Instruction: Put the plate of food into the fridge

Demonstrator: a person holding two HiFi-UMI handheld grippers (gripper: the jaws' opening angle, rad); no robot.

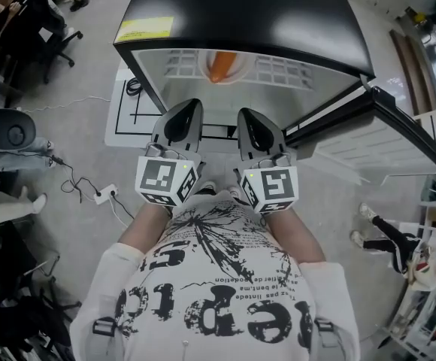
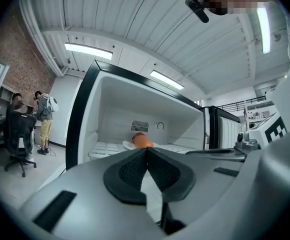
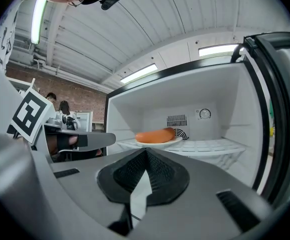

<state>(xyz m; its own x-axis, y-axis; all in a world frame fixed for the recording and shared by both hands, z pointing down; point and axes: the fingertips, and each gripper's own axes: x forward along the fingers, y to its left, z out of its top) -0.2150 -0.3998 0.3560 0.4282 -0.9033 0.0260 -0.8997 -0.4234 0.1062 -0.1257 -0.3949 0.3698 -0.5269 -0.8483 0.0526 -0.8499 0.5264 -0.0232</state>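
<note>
A white plate (image 1: 219, 63) with an orange sausage (image 1: 218, 66) lies on the white wire shelf (image 1: 278, 70) inside the open black fridge (image 1: 240, 13). Both grippers are held side by side outside the fridge opening, apart from the plate. My left gripper (image 1: 188, 111) is shut with nothing in it, and my right gripper (image 1: 248, 120) is shut and empty too. In the left gripper view the sausage (image 2: 141, 140) shows just above the closed jaw tips of the left gripper (image 2: 146, 150). In the right gripper view the plate (image 3: 157, 141) sits beyond the right gripper (image 3: 146, 151).
The fridge door (image 1: 398, 134) stands open to the right. A white floor mat (image 1: 128, 115) lies left of the fridge, with cables and a power strip (image 1: 104, 195) nearby. An office chair (image 2: 19, 144) and people (image 2: 44, 121) are off to the left.
</note>
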